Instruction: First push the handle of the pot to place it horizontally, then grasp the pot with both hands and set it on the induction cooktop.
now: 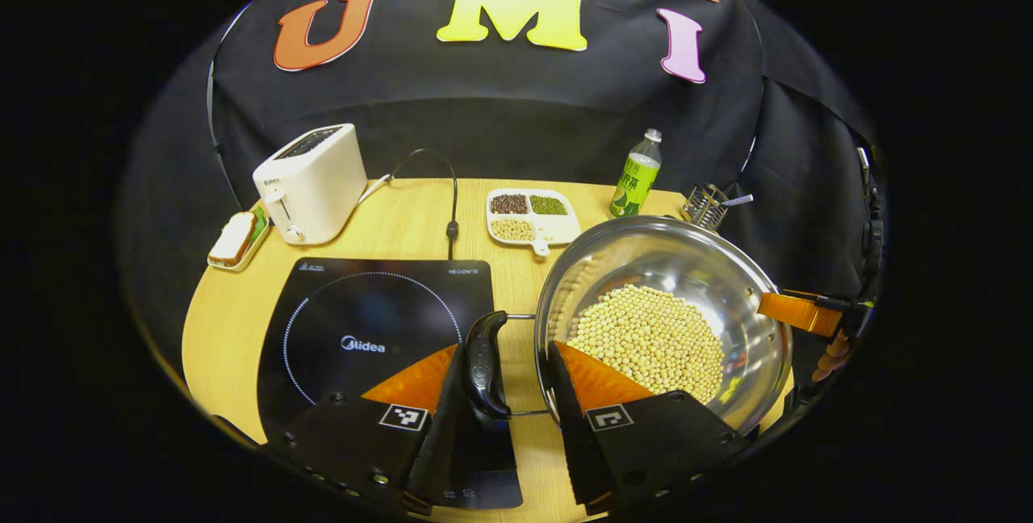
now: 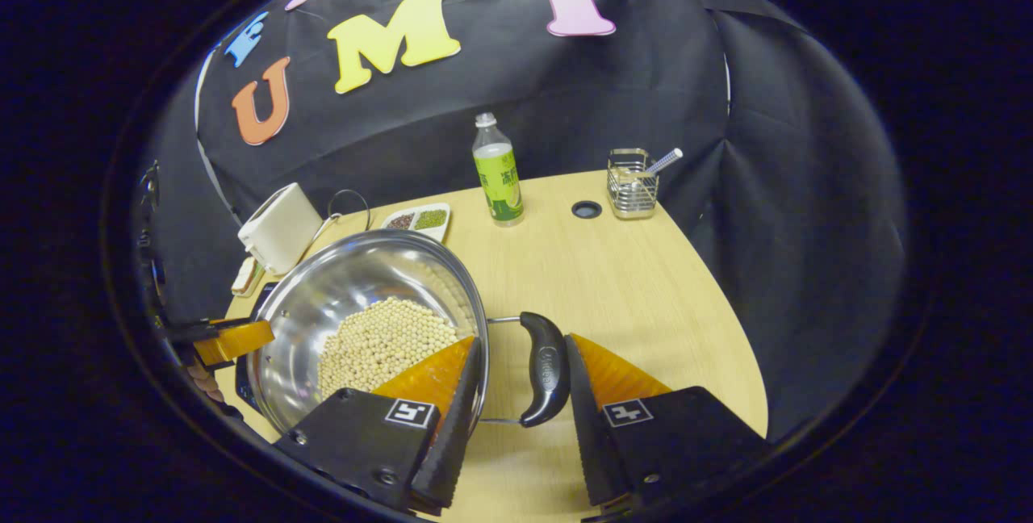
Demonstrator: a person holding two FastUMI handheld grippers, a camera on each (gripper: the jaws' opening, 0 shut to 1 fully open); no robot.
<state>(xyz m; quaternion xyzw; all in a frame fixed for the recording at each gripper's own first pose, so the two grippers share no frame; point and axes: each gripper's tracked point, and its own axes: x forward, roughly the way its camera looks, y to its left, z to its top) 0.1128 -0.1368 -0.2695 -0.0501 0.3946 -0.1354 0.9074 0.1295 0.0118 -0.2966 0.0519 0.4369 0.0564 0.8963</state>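
Note:
A steel pot (image 1: 646,257) holding soybeans (image 1: 646,337) stands just right of the black induction cooktop (image 1: 363,329). Its left black handle (image 1: 487,361) lies flat between my left gripper's (image 1: 508,348) fingers: one rests on the handle's outer side, the other at the rim above the beans. In the right gripper view the pot (image 2: 355,281) is on the left. My right gripper (image 2: 524,340) holds the right handle (image 2: 545,374) the same way. Each gripper also shows across the pot, the right gripper (image 1: 807,313) and the left gripper (image 2: 230,339).
Behind the cooktop stand a white toaster (image 1: 311,180), a sandwich tray (image 1: 234,239) and a divided dish of beans (image 1: 533,216). A green bottle (image 2: 499,176) and a wire caddy (image 2: 631,184) stand at the back. Bare tabletop (image 2: 637,289) lies right of the pot.

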